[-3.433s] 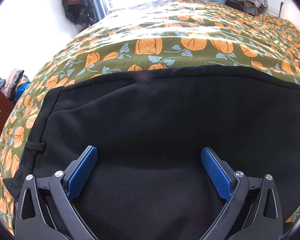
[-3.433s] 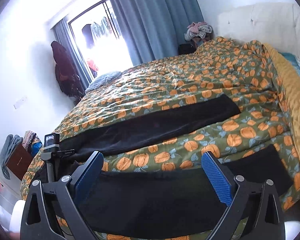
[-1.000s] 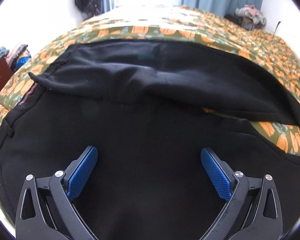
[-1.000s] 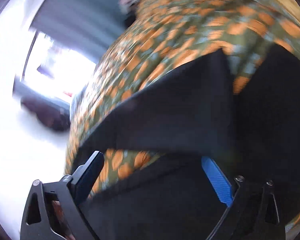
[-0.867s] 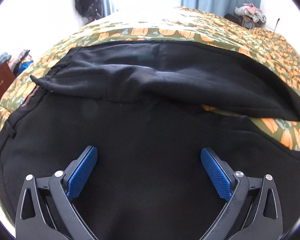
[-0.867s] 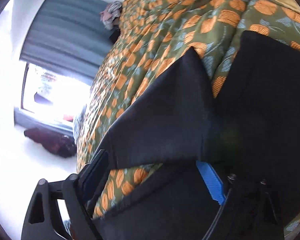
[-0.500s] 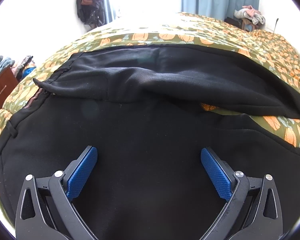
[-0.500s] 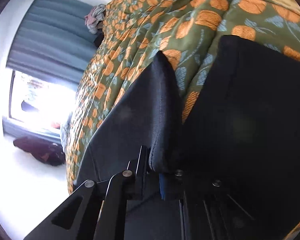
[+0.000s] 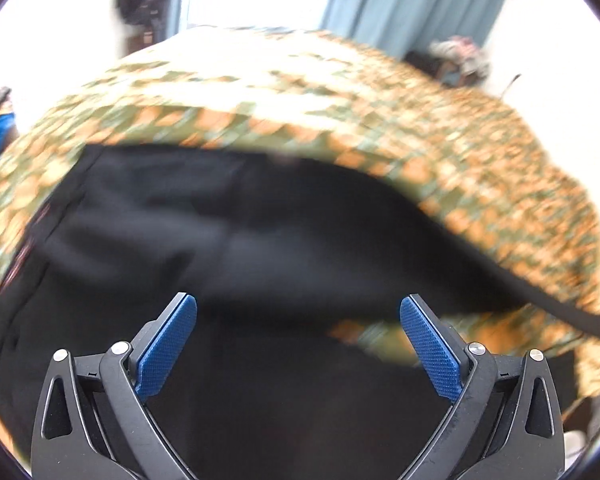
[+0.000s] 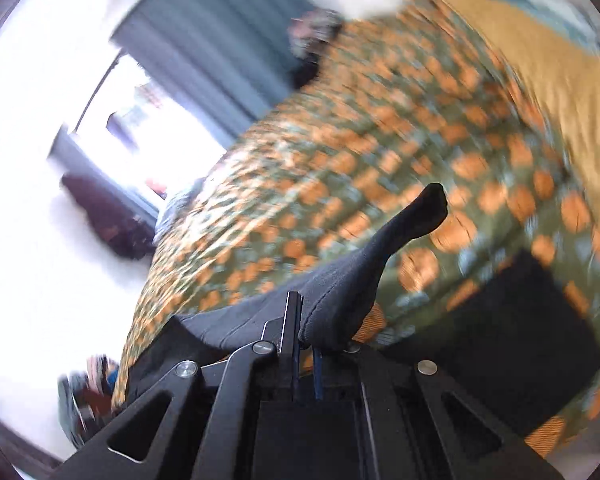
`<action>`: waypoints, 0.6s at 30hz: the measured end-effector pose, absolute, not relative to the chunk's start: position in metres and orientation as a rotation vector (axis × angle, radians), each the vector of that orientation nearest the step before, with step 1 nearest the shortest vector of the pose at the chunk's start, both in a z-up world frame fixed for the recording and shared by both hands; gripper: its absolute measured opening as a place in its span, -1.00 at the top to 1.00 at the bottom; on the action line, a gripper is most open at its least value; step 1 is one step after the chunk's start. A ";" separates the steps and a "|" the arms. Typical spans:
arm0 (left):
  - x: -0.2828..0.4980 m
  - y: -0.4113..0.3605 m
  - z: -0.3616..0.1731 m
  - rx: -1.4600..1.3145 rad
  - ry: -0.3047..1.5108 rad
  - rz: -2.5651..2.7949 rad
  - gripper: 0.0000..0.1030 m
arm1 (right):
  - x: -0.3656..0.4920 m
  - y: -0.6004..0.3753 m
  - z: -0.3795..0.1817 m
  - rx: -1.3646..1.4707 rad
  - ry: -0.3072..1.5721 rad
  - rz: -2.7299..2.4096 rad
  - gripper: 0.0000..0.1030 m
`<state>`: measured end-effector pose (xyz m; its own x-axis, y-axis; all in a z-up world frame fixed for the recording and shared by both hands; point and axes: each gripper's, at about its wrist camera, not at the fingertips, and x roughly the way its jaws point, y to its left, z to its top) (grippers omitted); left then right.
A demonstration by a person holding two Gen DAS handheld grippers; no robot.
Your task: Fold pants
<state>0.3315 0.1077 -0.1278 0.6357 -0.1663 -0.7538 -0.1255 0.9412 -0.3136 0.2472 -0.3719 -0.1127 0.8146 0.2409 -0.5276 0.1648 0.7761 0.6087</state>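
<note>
Black pants [image 9: 260, 248] on floral quilt [image 9: 460, 152]; L tongs [image 9: 298, 344] released, R tongs [image 10: 306, 336] pinching pants.

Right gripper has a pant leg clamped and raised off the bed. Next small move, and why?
Probably carry the leg across toward the other black leg and lay it on top. The right gripper is shut on the pants, whose hem hangs clear of the bedspread, while the left gripper is open above the waist end.
</note>
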 end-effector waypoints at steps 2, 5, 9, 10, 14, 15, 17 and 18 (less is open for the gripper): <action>0.359 0.105 -0.123 -0.413 0.894 -0.093 -0.98 | 0.233 -0.363 -0.084 0.621 0.599 0.086 0.90; 0.405 0.103 -0.135 -0.506 0.960 -0.137 -0.97 | 0.211 -0.355 -0.054 0.566 0.564 0.132 0.90; 0.434 0.113 -0.160 -0.681 1.020 -0.106 -0.66 | 0.189 -0.342 -0.035 0.508 0.544 0.174 0.90; 0.436 0.118 -0.166 -0.727 1.024 -0.101 -0.41 | 0.185 -0.340 -0.033 0.504 0.538 0.184 0.90; 0.429 0.136 -0.184 -0.898 1.014 -0.123 0.86 | 0.161 -0.340 -0.023 0.528 0.503 0.226 0.90; 0.423 0.140 -0.182 -0.914 0.989 -0.125 0.89 | 0.158 -0.343 -0.021 0.539 0.496 0.237 0.90; 0.413 0.145 -0.164 -0.901 0.938 -0.124 0.91 | 0.160 -0.347 -0.024 0.530 0.514 0.240 0.90; 0.406 0.149 -0.147 -0.887 0.896 -0.129 0.91 | 0.165 -0.351 -0.030 0.517 0.535 0.228 0.90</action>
<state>0.4056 0.1492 -0.1465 0.6420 -0.4440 -0.6251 -0.2505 0.6492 -0.7182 0.1655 -0.3508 -0.0297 0.8394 0.3371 -0.4263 -0.0741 0.8481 0.5246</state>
